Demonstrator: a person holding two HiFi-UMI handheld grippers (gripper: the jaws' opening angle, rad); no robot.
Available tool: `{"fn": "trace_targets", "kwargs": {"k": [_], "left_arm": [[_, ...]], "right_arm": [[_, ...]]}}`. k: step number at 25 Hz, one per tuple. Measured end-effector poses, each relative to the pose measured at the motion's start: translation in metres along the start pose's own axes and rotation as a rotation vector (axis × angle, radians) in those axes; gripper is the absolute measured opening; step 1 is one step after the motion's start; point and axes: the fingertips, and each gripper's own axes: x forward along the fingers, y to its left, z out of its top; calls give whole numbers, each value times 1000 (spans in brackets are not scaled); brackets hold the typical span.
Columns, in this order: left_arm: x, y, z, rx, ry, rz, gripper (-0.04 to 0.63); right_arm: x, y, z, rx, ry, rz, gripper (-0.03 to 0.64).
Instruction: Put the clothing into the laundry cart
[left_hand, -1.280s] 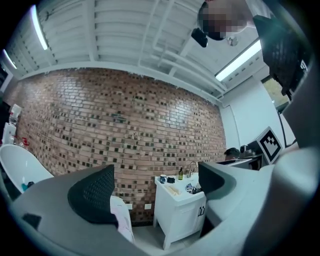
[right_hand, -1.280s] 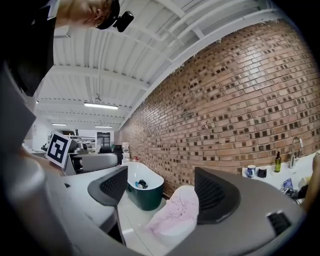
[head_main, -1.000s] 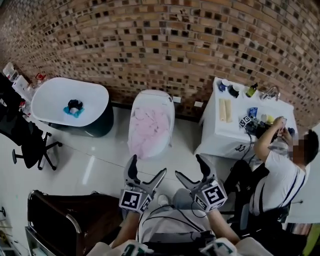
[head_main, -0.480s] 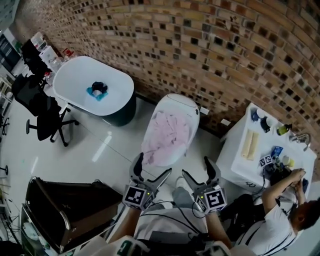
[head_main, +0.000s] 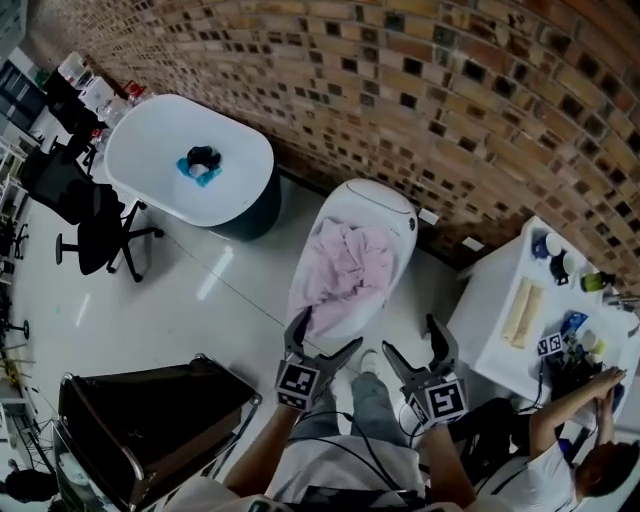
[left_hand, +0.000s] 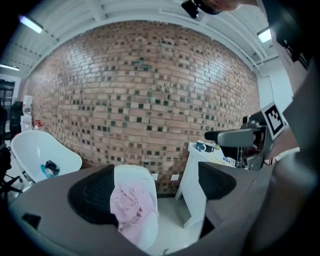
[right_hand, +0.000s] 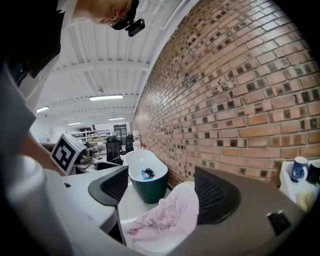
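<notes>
While the left gripper (head_main: 327, 333) and the right gripper (head_main: 412, 338) stand wide open with nothing in them, the pink clothes (head_main: 348, 275) lie in the white tub (head_main: 388, 192), apart from the dark cart (head_main: 150, 402)

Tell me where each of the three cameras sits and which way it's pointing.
Head view: on the person's head, looking steeply down; forearms, left hand-held gripper and right hand-held gripper show.
Left gripper view: on the left hand-held gripper, facing the brick wall along its open jaws; the right one shows at right.
Right gripper view: on the right hand-held gripper, looking along the wall past its open jaws; the left one shows at left.
Shared: all three see the pink clothing in the white tub.
</notes>
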Motion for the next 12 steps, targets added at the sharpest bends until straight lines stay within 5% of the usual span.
{"fn": "trace_targets", "kwargs": {"k": [8, 12], "left_arm": [[110, 65, -139, -39, 255, 84, 507], [169, 88, -213, -58, 376, 62, 581]], "right_arm": [[14, -8, -74, 115, 124, -7, 434], [33, -16, -117, 117, 170, -13, 434]]}}
